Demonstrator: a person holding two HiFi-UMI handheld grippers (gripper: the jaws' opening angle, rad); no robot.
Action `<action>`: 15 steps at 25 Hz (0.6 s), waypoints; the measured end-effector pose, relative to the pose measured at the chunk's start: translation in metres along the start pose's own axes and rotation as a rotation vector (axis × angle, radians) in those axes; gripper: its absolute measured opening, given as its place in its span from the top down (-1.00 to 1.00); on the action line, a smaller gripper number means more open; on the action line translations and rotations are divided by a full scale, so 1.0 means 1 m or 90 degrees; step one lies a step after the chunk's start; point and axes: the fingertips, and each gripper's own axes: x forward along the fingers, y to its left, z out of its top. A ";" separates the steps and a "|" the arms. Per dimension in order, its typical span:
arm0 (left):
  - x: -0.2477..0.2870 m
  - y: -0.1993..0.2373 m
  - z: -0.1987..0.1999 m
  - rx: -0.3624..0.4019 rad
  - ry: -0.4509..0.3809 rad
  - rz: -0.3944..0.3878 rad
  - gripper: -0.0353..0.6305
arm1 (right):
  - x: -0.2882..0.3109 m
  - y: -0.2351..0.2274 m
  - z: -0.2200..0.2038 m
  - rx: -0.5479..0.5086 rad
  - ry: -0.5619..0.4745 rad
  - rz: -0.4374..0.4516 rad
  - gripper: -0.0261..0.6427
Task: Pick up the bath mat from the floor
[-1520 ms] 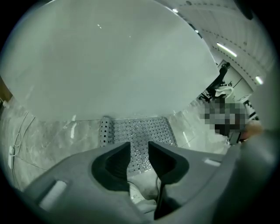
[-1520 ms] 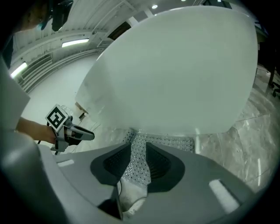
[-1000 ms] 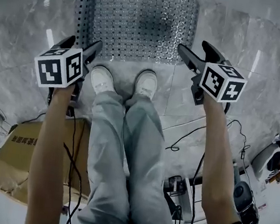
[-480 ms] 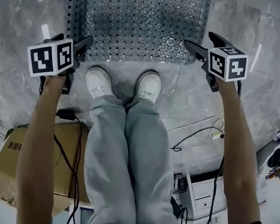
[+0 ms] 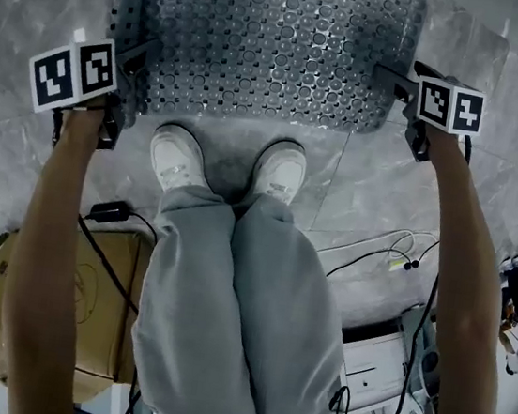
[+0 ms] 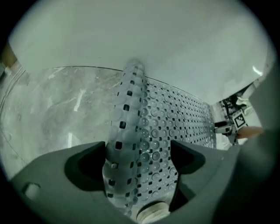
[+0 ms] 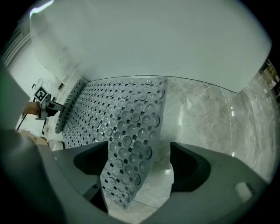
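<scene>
A grey bath mat (image 5: pixel 262 41) with round bumps and square holes lies on the marble floor (image 5: pixel 355 195) ahead of the person's feet. My left gripper (image 5: pixel 137 72) is down at its near left corner and my right gripper (image 5: pixel 397 96) at its near right corner. In the left gripper view the mat's curled left edge (image 6: pixel 131 131) runs between the jaws of the left gripper (image 6: pixel 139 153). In the right gripper view the mat's corner (image 7: pixel 127 162) sits between the jaws of the right gripper (image 7: pixel 140 164), apart from the right-hand jaw. Both pairs of jaws have just been opening and stand open.
The person's white shoes (image 5: pixel 178 158) stand just short of the mat's near edge. A cardboard box (image 5: pixel 84 311) lies at the lower left. Cables (image 5: pixel 376 250) and equipment (image 5: pixel 381 359) lie at the lower right. A white wall (image 7: pixel 153 39) rises behind the mat.
Both grippers have sunk toward the floor and moved outward to the mat's near corners. The mat fills more of the head view than before.
</scene>
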 end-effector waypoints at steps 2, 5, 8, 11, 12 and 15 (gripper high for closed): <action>0.006 0.008 0.006 -0.036 -0.017 -0.004 -0.53 | 0.006 -0.006 0.006 0.001 -0.002 0.001 -0.44; 0.014 0.022 0.002 -0.050 -0.009 -0.001 -0.52 | 0.021 -0.006 0.002 0.015 0.008 0.010 -0.43; 0.025 0.023 -0.001 -0.037 0.007 -0.006 -0.52 | 0.022 -0.008 0.002 0.035 -0.004 0.001 -0.30; 0.030 0.021 -0.003 -0.004 0.018 0.009 -0.52 | 0.025 0.012 0.006 0.032 0.000 0.041 0.07; 0.029 0.020 -0.005 0.006 0.019 0.015 -0.52 | 0.028 0.021 0.006 0.032 0.009 0.059 0.27; 0.027 0.011 -0.007 0.019 0.019 0.017 -0.52 | 0.029 0.047 0.005 0.042 0.032 0.123 0.47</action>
